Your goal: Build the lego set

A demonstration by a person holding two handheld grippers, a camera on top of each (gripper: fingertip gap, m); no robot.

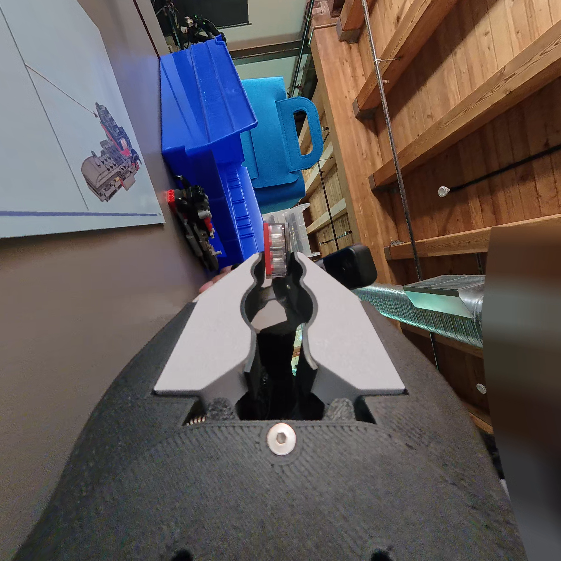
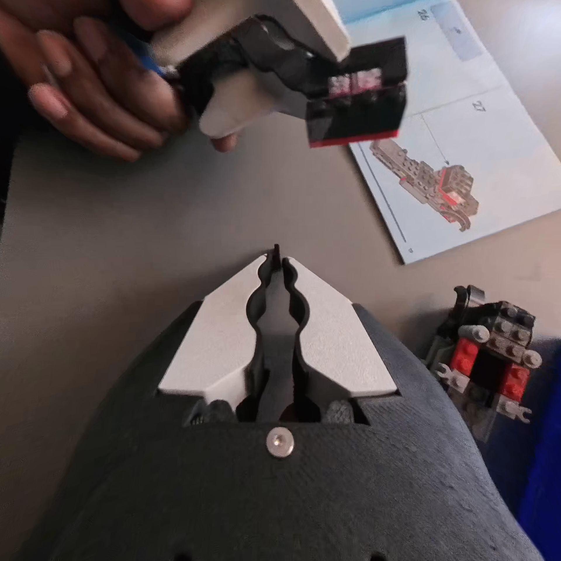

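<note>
My left gripper (image 1: 275, 261) is shut on a small sub-assembly (image 1: 274, 253) of clear bricks on a red plate, held in the air. In the right wrist view this gripper (image 2: 303, 73) shows at the top with a hand (image 2: 100, 91) around it, and the sub-assembly (image 2: 358, 103) looks black with a red edge. My right gripper (image 2: 277, 261) is shut on a thin black piece (image 2: 276, 253) above the grey table, below the left gripper. The partly built model (image 2: 485, 361), black, grey and red, sits on the table at the right and also shows in the left wrist view (image 1: 195, 224).
An open instruction booklet (image 2: 455, 158) lies on the table (image 2: 151, 227) at the upper right; it also shows in the left wrist view (image 1: 60, 136). A blue bin (image 1: 206, 136) stands beside the model, with a teal felt bag (image 1: 273, 136) behind it. Wooden shelving (image 1: 440, 121) rises beyond. Left tips to right tips: about 9 cm.
</note>
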